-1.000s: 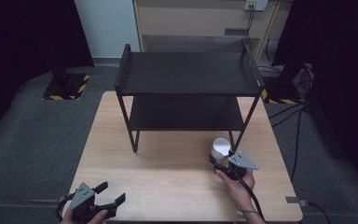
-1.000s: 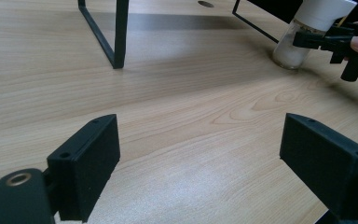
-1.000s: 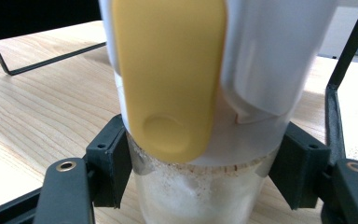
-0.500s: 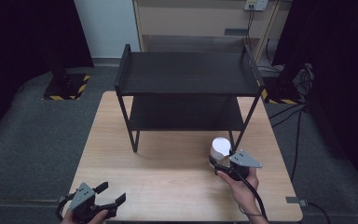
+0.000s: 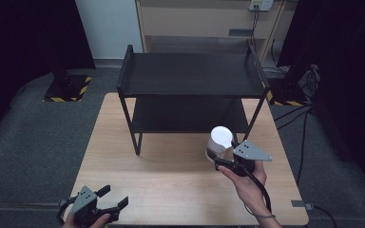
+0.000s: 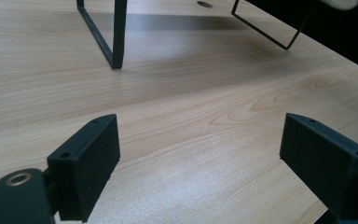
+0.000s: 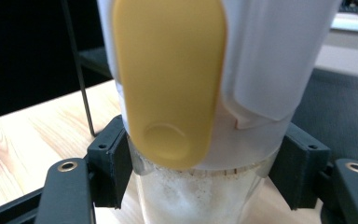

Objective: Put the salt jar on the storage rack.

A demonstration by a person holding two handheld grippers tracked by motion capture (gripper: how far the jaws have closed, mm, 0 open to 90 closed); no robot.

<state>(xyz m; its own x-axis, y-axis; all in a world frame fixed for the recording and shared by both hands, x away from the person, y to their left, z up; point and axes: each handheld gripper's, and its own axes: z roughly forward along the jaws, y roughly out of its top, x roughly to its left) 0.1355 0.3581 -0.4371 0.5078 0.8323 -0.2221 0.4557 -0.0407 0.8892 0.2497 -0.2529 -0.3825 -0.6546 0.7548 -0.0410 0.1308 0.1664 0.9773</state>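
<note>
Right gripper clamps a white-lidded shaker jar at 4 o'clock on the wooden table

Jar's base is cut off; yellow flip tab, pale powder behind clear glass. Left gripper at 7 o'clock, jaws wide apart, holding nothing. Black two-tier shelf at 12 o'clock; grey carpet around

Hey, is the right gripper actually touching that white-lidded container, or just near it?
Touching. In the right gripper view, both black jaws of the right gripper press against the clear body of the container, just under its white lid, no gap on either side.
</note>
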